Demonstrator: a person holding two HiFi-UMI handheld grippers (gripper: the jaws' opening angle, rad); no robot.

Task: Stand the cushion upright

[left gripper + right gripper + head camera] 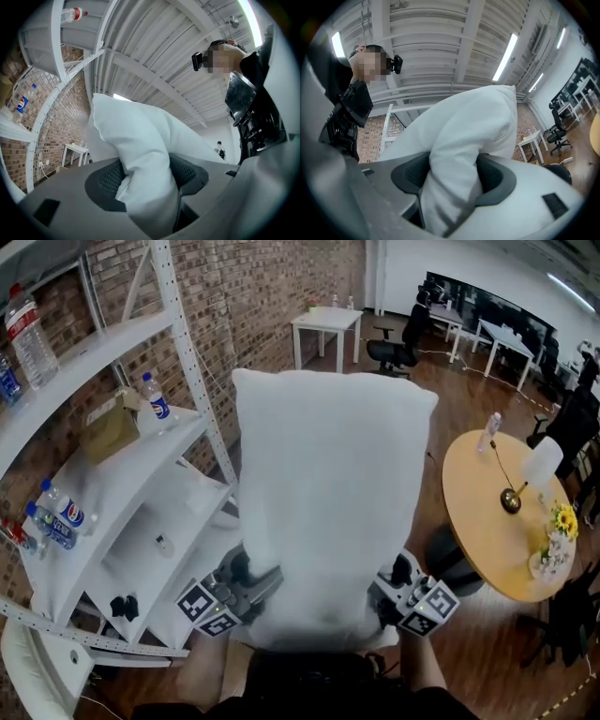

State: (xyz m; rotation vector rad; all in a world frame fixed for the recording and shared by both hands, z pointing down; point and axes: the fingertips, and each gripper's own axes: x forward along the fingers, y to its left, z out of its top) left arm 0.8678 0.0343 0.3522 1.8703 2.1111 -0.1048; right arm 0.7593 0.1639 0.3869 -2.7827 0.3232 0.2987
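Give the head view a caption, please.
Left hand-held gripper and right hand-held gripper clamp a soft white fabric cushion by its bottom corners.

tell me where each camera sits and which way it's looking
Head view: on the person's head, facing steeply down at the cushion; the left claw, right claw and both forearms show at the bottom.
Left gripper view: on the left claw, tilted up towards the ceiling; its jaws pinch the cushion, the person's torso at right.
Right gripper view: on the right claw, tilted up; its jaws pinch the cushion, the person at left.
Shared: all three show the cushion; both gripper views show the ceiling.
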